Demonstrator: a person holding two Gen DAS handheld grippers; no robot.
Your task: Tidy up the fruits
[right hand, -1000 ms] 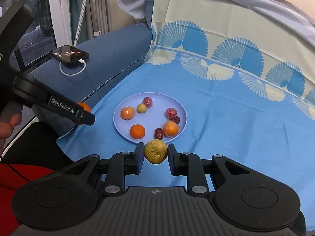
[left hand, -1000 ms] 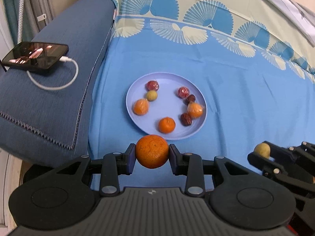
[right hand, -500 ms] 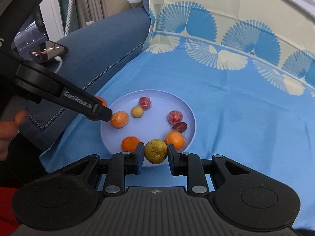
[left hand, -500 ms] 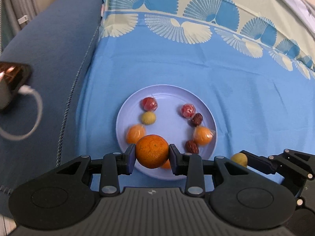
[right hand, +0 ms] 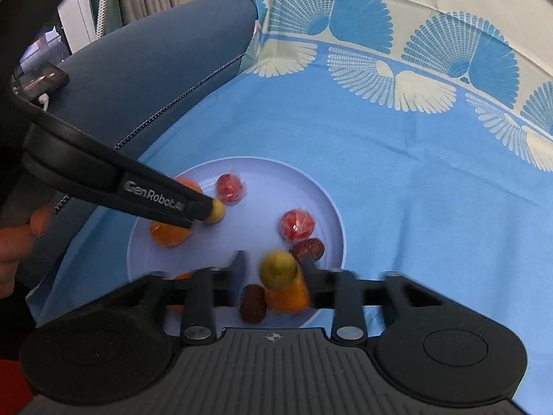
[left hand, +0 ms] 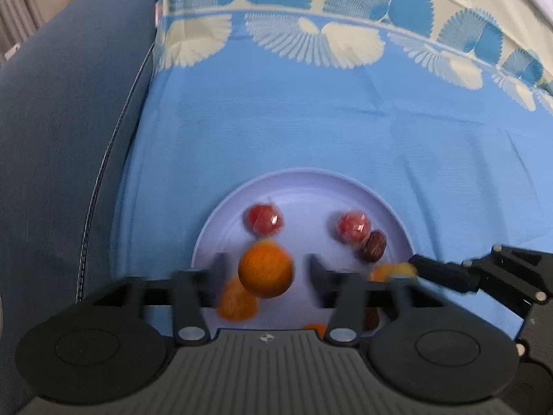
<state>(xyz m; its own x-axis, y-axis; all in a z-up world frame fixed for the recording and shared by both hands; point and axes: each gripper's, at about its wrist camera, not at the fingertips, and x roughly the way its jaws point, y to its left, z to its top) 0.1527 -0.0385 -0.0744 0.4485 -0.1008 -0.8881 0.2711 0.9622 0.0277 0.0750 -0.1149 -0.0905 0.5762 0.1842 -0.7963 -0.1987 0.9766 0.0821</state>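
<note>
Orange (left hand: 266, 269) loose between opening jaws of left gripper (left hand: 266, 269), pads clear, above lavender plate (left hand: 304, 181). Yellow-green fruit (right hand: 278, 269) likewise free in right gripper (right hand: 273, 269), jaws opening. Release step over plate. Next: lift both clear without knocking fruit already there.

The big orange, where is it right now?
In the left wrist view the big orange sits between the opening left tongs, untouched by either finger, over the near left part of the purple plate.
</note>
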